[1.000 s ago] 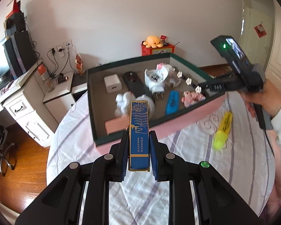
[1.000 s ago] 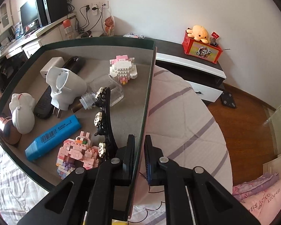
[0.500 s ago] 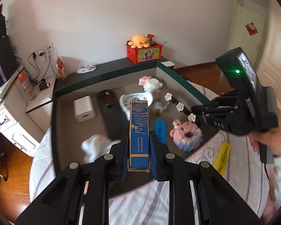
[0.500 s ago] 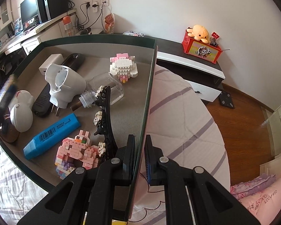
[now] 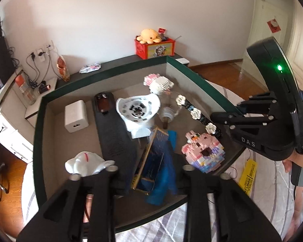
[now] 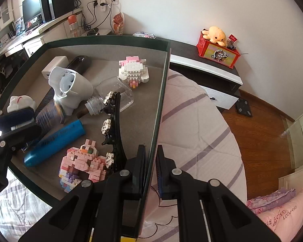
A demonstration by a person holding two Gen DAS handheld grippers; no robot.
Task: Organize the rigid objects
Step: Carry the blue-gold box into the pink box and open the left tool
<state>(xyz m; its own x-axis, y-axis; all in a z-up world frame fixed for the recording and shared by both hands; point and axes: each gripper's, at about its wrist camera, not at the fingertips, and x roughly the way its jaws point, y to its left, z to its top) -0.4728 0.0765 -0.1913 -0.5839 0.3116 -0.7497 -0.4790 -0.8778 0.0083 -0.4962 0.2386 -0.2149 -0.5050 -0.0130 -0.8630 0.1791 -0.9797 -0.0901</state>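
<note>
- At the far left of the box (image 5: 38,125), a white charger block (image 5: 76,116) sits near the back wall and a white figurine (image 5: 84,162) lies by my left tongs; neither has shifted in the last second.
- My left tongs (image 5: 149,173) are opening. A second ago they pinched the blue and gold carton (image 5: 151,159) upright over the bed; now it tilts loose between the fingers, inside the box, on or beside the blue marker (image 6: 54,139). It is blurred, so I think it is dropping, though it may already rest on the floor.
- So this piece is delivered, and I'd judge the left hand free for the next one.
- Mid-box, the black remote (image 5: 114,135), white fan (image 5: 137,111), glass bottle (image 6: 115,92), flower hair clip (image 6: 113,129) and two brick toys lie as before.
- My right tongs (image 6: 150,169) stay clamped on the box's right wall, steadying it.
- Right of the box, a yellow highlighter (image 5: 248,174) lies on the striped bedspread (image 6: 196,133), likely next.
</note>
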